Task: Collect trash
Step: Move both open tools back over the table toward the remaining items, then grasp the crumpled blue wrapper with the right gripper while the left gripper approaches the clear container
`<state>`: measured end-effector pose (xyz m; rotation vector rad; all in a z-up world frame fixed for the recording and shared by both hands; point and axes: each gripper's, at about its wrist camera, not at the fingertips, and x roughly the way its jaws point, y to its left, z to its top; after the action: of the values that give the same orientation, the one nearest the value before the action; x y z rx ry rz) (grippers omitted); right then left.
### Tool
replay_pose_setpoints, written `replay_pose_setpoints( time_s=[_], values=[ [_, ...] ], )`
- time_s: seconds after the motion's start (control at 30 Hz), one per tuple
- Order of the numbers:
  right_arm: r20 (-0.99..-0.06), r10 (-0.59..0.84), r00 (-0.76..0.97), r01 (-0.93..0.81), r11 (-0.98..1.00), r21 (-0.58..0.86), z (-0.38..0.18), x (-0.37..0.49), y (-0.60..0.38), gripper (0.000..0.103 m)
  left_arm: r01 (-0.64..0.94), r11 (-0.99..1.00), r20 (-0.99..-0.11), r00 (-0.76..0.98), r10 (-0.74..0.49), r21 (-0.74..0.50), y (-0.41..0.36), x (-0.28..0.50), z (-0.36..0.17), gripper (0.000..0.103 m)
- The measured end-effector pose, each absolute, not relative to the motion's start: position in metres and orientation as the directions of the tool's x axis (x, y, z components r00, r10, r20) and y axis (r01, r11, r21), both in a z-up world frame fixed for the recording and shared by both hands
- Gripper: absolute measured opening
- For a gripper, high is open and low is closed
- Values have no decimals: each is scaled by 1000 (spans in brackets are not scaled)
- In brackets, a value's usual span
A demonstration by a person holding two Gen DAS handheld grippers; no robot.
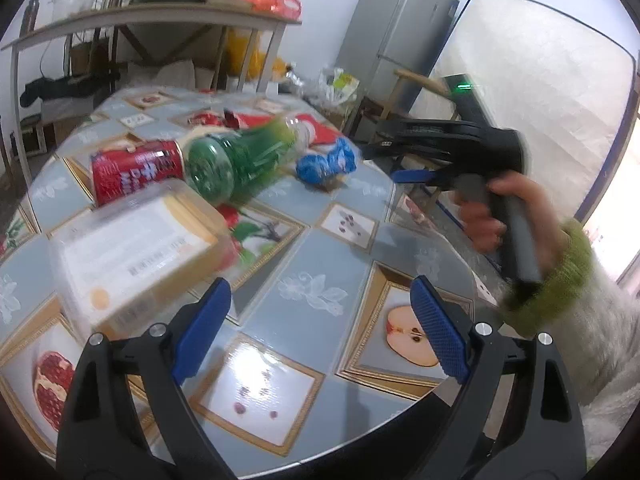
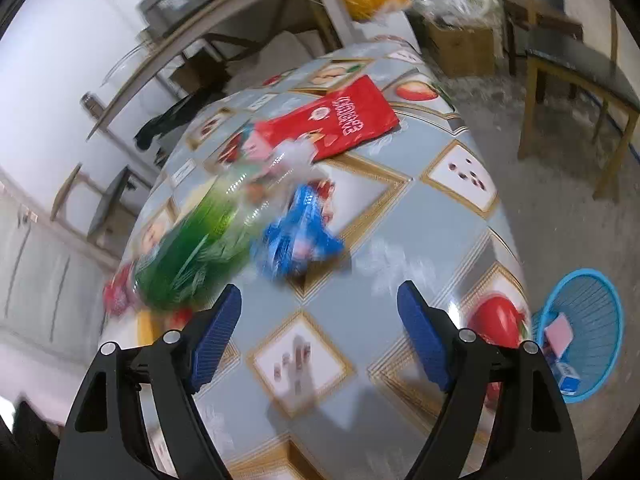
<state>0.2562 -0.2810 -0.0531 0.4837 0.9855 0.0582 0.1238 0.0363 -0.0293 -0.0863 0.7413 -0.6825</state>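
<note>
Crumpled blue plastic wrapper [image 2: 298, 236] lies on the table [image 2: 448, 240] at about 12 o'clock from the right gripper [image 2: 320, 344], nearest of the litter to it and so, I judge, the likeliest next pick. Just beside the wrapper at 9 o'clock lies a green-labelled clear plastic bottle [image 2: 192, 248] on its side, neck toward the far end; beyond both, toward 1 o'clock, a flat red snack bag [image 2: 340, 120] lies spread on the patterned cloth. The left wrist view adds a red drink can [image 1: 136, 170] on its side at 10 o'clock, touching the bottle's base, and a pale cardboard box with a white label [image 1: 136, 256] in front of it, close to the left gripper [image 1: 320, 328]. All this trash sits loose at the table's middle and left, none of it held.

Both grippers are spread wide and carry nothing; the blue pads of each stand well apart over bare cloth, which suits a reach toward something bulky or soft. The person's right hand [image 1: 500, 220] holds its tool near the table's right edge, above the surface.

On the floor at 4 o'clock in the right wrist view stands a round blue plastic basket [image 2: 600, 308] with a pink card and a small blue-and-white carton already inside, so it seems to be the bin, placed by the table edge for a short carry. Motion blur softens the bottle and wrapper.
</note>
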Motion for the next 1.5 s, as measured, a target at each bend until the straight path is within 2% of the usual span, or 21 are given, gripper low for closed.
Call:
replay_pose_setpoints(
  time_s=[0.1, 0.27, 0.37, 0.43, 0.53, 0.83, 1.13, 1.3, 1.4, 1.5],
  values=[
    [-796, 242, 556, 222, 879, 422, -63, 285, -285, 76, 555, 781, -564, 560, -606, -288, 44, 122, -26, 87],
    [-825, 249, 508, 253, 872, 419, -81, 313, -281, 57, 587, 770, -522, 588, -618, -251, 54, 114, -24, 87],
    [-830, 258, 495, 243, 876, 417, -85, 315, -276, 41, 593, 773, -519, 599, -610, -224, 58, 112, -25, 87],
    [-829, 264, 493, 242, 873, 423, -86, 312, -276, 21, 590, 776, -522, 600, -607, -225, 61, 112, -27, 87],
    [-820, 298, 489, 236, 860, 453, -86, 301, -280, 9, 580, 783, -526, 603, -600, -227, 67, 112, -29, 87],
    [-799, 374, 471, 148, 859, 490, -74, 247, -272, 5, 539, 808, -544, 615, -570, -237, 84, 112, -30, 87],
    [-790, 461, 405, 21, 859, 512, -70, 184, -251, 5, 526, 842, -590, 644, -487, -121, 99, 136, -21, 89],
    [-785, 479, 393, 10, 851, 525, -79, 179, -250, 5, 543, 830, -672, 570, -474, -125, 103, 186, -21, 90],
    [-780, 489, 391, -3, 848, 530, -78, 180, -249, 5, 575, 797, -719, 473, -509, -186, 105, 215, -24, 92],
    [-783, 485, 390, -13, 853, 522, -78, 181, -248, 6, 606, 774, -788, 380, -484, -184, 102, 240, -32, 93]
  ],
)
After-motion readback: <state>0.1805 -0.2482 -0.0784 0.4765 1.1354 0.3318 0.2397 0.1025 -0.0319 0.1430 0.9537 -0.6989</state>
